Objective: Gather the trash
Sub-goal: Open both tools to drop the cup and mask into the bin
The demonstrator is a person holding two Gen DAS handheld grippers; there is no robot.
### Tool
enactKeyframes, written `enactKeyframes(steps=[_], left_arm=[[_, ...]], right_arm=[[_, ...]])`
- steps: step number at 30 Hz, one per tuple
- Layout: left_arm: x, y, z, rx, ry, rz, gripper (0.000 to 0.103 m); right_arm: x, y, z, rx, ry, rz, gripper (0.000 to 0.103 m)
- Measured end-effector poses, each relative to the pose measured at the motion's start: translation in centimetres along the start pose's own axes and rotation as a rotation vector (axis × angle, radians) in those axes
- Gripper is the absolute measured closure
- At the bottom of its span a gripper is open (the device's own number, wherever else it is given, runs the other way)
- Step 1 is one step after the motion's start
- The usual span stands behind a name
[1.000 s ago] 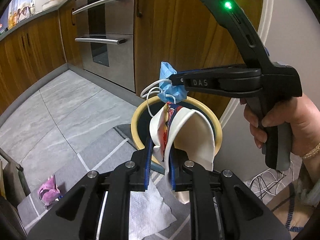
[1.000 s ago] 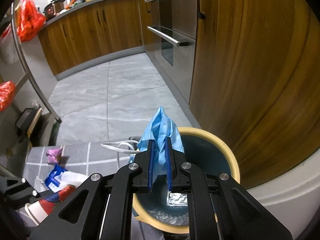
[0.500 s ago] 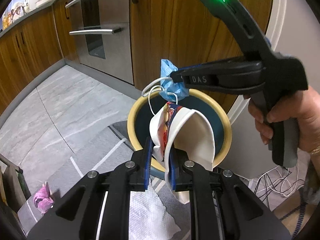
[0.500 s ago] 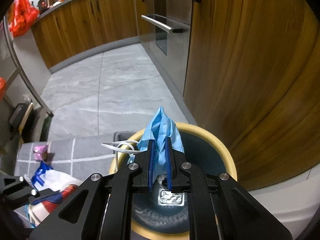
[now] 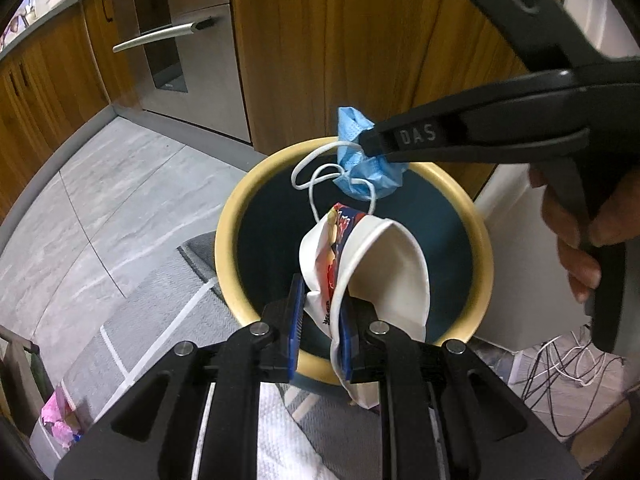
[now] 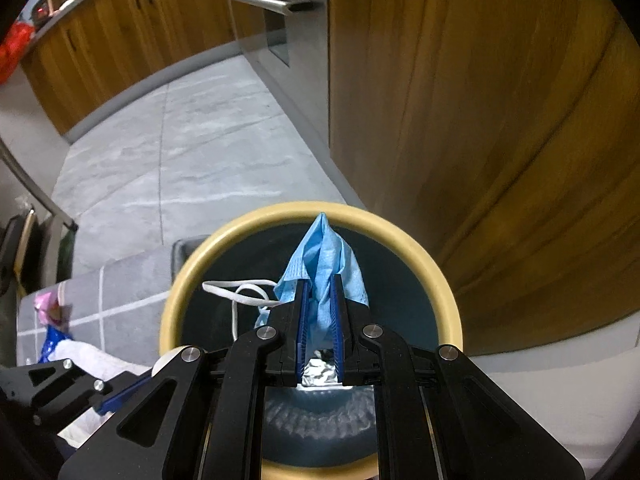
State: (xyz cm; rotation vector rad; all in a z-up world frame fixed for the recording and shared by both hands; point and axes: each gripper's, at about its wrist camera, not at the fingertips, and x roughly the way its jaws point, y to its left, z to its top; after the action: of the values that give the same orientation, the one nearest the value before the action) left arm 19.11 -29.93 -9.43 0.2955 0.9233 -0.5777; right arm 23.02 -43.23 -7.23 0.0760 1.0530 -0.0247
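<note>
A round bin with a yellow rim (image 5: 230,216) (image 6: 444,280) and a dark blue inside stands on the floor by a wooden cabinet. My left gripper (image 5: 320,292) is shut on a crushed white paper cup (image 5: 384,264) with red and blue print, held over the near side of the bin's mouth. My right gripper (image 6: 320,280) is shut on a crumpled blue face mask (image 6: 324,256) (image 5: 362,168), whose white ear loops (image 6: 240,292) dangle over the bin's opening. A piece of foil (image 6: 320,374) lies at the bin's bottom. A hand (image 5: 576,236) grips the right tool's handle.
A grey rug with white lines (image 5: 160,320) lies under the bin. On it lie a white paper towel (image 5: 288,436) and a pink wrapper (image 5: 60,420) (image 6: 48,304). An oven front (image 5: 176,40) and wooden cabinets (image 6: 460,100) stand behind; cables (image 5: 560,376) lie at the right.
Both grippers have come down and closer to the bin, which now looks larger and sits under the cup and the mask. Both grips stay the same.
</note>
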Motion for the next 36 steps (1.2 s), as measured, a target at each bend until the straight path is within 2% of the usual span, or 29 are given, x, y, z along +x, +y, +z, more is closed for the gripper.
enactKeyframes(steps=[7, 8, 9, 12, 14, 17, 20, 25, 27, 32, 36], left_arm=[[1.3, 0.5, -0.2, -0.042, 0.007, 0.031, 0.086], [1.4, 0.5, -0.2, -0.047, 0.009, 0.028, 0.085], [1.4, 0.5, -0.2, -0.047, 0.008, 0.031, 0.079], [0.9, 0.0, -0.3, -0.04, -0.014, 0.057, 0.054], [0.6, 0.1, -0.2, -0.041, -0.023, 0.056, 0.052], [0.4, 0.1, -0.1, -0.04, -0.024, 0.064, 0.048], [0.2, 0.1, -0.2, -0.039, -0.027, 0.071, 0.044], [-0.2, 0.4, -0.5, -0.048, -0.03, 0.081, 0.037], [-0.6, 0.5, -0.6, -0.051, -0.035, 0.085, 0.033], [-2.0, 1.0, -0.9, -0.069, -0.063, 0.107, 0.016], [-3.7, 1.5, -1.4, -0.081, -0.085, 0.134, 0.008]], right_arm=[[0.4, -0.5, 0.0, 0.033, 0.024, -0.001, 0.09], [0.3, -0.5, 0.1, 0.033, 0.022, -0.001, 0.086], [0.3, -0.6, 0.2, 0.035, 0.019, -0.001, 0.082], [0.3, -1.0, 0.2, 0.046, 0.017, -0.001, 0.075], [0.2, -1.3, 0.2, 0.058, 0.017, -0.001, 0.074], [0.2, -1.4, 0.1, 0.069, 0.012, 0.004, 0.063], [0.0, -1.3, 0.1, 0.069, 0.002, 0.006, 0.056], [-0.2, -1.3, 0.3, 0.072, -0.011, 0.009, 0.037], [-0.4, -1.3, 0.3, 0.078, -0.018, 0.02, 0.024], [-1.0, -0.8, 0.5, 0.084, -0.044, 0.036, 0.011], [-1.8, 0.2, 0.5, 0.048, -0.076, 0.025, 0.008]])
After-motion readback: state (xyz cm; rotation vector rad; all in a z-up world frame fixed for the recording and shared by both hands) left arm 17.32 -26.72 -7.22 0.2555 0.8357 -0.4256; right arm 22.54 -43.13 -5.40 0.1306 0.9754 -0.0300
